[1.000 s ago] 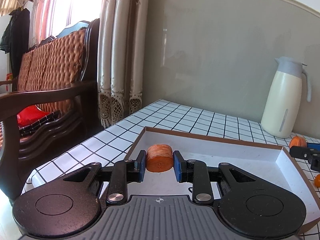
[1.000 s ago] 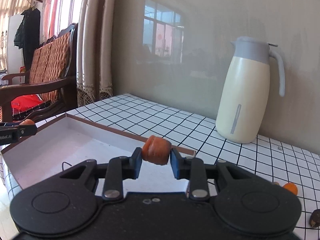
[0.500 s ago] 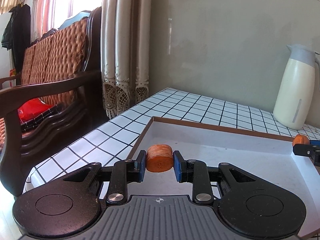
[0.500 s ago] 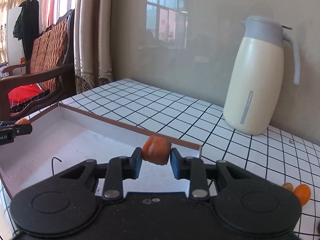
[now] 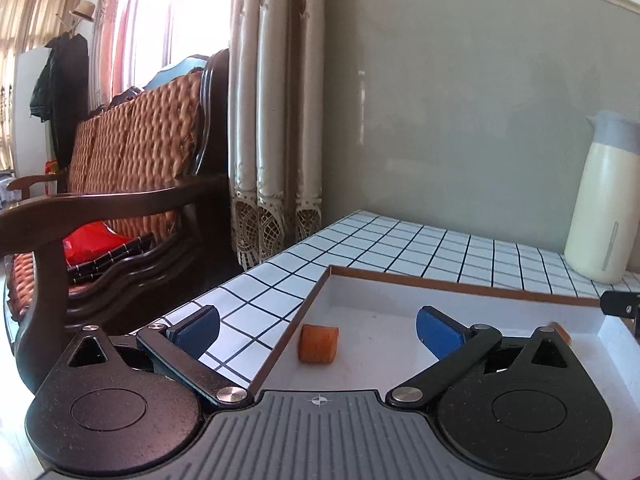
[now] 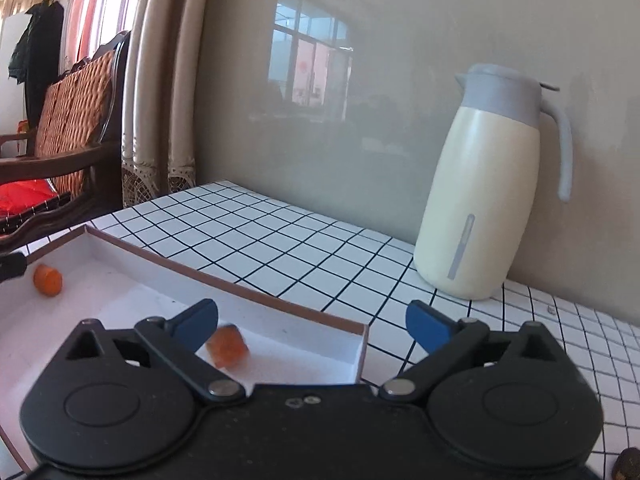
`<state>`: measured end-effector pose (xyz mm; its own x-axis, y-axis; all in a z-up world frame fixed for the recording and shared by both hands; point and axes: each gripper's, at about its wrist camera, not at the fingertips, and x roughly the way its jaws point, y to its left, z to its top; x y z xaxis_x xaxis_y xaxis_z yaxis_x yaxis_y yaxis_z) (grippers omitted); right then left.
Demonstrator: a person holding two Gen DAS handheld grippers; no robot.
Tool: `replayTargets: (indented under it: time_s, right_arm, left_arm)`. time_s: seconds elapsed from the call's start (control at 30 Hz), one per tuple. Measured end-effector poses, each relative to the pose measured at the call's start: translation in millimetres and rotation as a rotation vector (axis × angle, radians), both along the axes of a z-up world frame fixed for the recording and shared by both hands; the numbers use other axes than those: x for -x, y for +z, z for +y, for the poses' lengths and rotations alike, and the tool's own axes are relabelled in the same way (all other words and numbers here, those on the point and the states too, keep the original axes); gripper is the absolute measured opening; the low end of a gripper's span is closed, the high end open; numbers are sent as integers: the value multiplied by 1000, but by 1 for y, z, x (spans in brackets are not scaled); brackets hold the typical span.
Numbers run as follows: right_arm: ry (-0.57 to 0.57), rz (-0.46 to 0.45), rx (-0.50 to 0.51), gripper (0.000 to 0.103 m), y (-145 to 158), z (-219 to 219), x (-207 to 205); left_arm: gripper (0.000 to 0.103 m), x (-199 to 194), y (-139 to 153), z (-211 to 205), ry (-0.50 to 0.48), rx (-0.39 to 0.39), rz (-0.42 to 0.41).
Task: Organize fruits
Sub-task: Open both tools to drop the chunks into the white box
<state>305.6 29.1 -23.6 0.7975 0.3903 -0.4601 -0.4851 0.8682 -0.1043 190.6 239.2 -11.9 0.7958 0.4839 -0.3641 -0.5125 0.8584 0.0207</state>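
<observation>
Holding two carrot chunks (image 5: 319, 343) (image 6: 226, 346) (orange) | white tray (image 5: 460, 300)

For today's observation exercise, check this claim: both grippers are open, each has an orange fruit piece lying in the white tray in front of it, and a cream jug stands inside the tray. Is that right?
One detail is wrong. The cream jug stands outside the white tray, on the tiled tabletop behind it, as the right wrist view shows. The rest holds: the left gripper and right gripper are open, their jaws having just opened, with an orange fruit piece and another in the tray.
</observation>
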Motion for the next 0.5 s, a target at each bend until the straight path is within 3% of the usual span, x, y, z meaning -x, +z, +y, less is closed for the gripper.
replayTargets:
  time_s: [0.5]
  right_arm:
    - [18, 29, -17, 97, -2, -4, 7]
  left_arm:
    - [103, 4, 0, -7, -21, -5, 16]
